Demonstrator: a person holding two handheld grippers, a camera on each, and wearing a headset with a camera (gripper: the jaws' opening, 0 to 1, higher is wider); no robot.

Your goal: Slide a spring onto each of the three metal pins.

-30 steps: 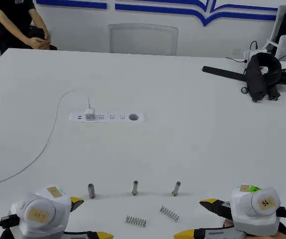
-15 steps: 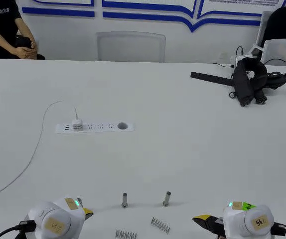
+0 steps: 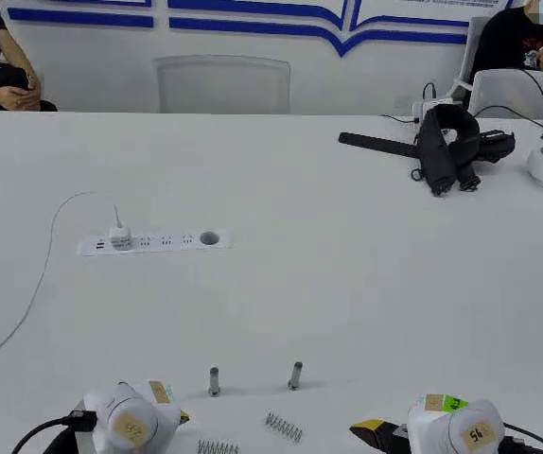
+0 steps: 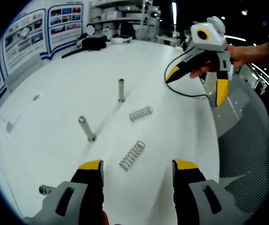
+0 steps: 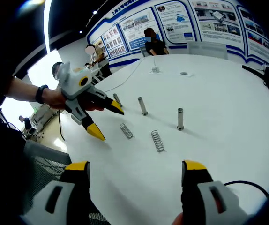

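The left gripper (image 4: 138,165) holds its jaws wide apart and empty. A loose spring (image 4: 132,155) lies on the white table (image 4: 186,126) just ahead of the gap, roughly in line with the jaws, so a short reach forward should put it between them. Low beside the finger (image 4: 90,168) at that view's left sits a sprung pin (image 4: 45,190), so I judge 1 of 3 done.

The right gripper (image 5: 135,165) is likewise spread and holds nothing. A second spring (image 5: 157,140) lies a little ahead of its fingers, so each hand probably takes the spring nearest it.

Beyond both springs a bare pin (image 4: 85,129) and a second bare pin (image 4: 121,90) stand upright and apart, their tops free for a spring to slide down over. Far past them lies a power strip (image 3: 153,242).
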